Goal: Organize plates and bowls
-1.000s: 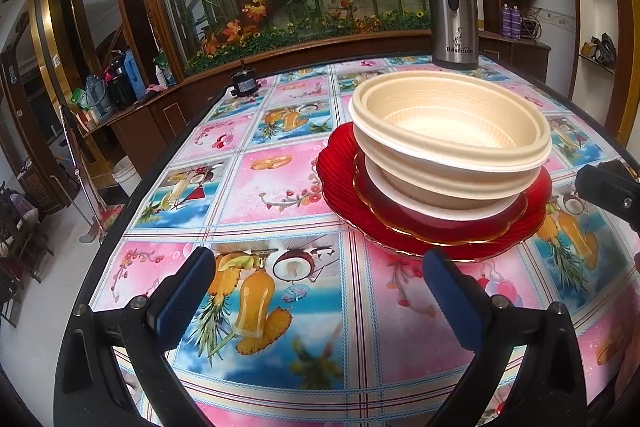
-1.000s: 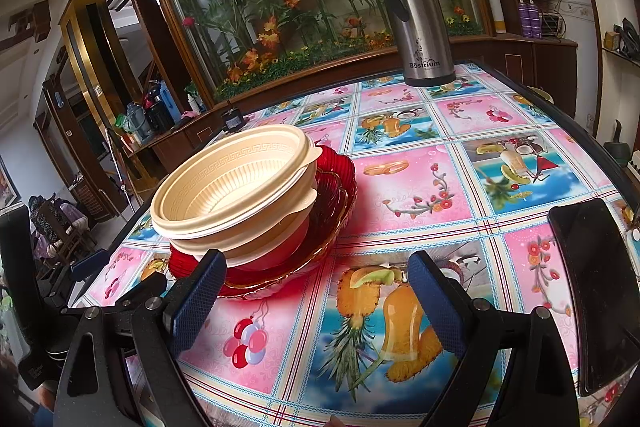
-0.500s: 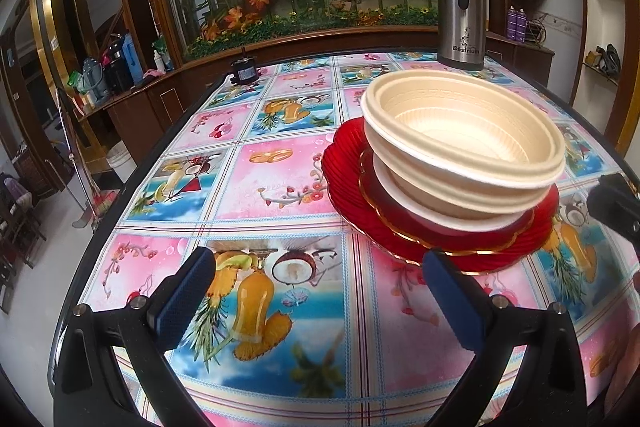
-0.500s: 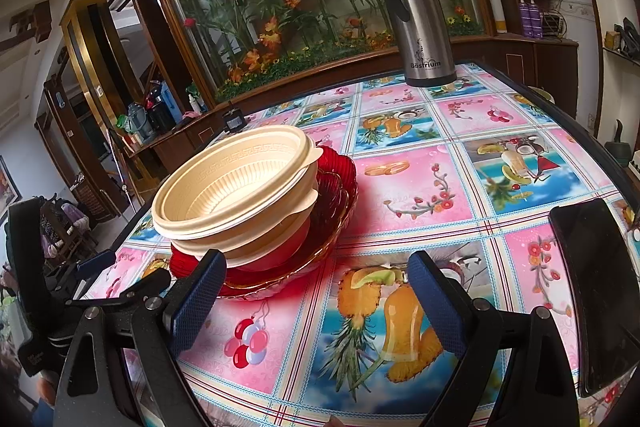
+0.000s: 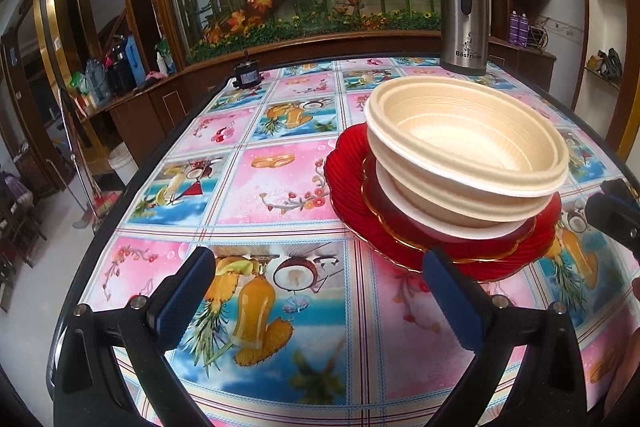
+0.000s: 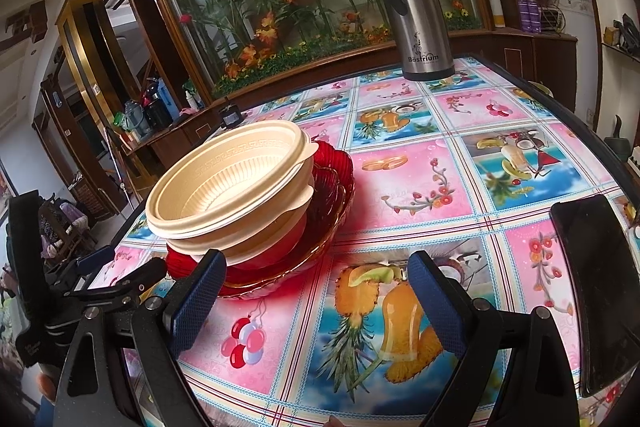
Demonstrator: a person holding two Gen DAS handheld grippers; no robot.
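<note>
Cream bowls (image 5: 468, 147) sit nested on a stack of red plates (image 5: 348, 187) on the table. The same bowls (image 6: 228, 183) and red plates (image 6: 336, 179) show in the right wrist view. My left gripper (image 5: 316, 291) is open and empty, low over the tablecloth to the near left of the stack. My right gripper (image 6: 312, 287) is open and empty, on the near right of the stack, its left finger close to the plate rim. The left gripper also shows in the right wrist view (image 6: 120, 271).
A steel thermos (image 5: 464, 15) stands at the far side of the table. A small black object (image 5: 246, 75) sits at the far left edge. A dark phone (image 6: 596, 283) lies at the right, near my right gripper. A floral glass panel and wooden cabinets lie beyond.
My left gripper has drifted slightly, shifting the stack a little rightward and lower in its view. My right gripper has barely moved. Both stay open.
</note>
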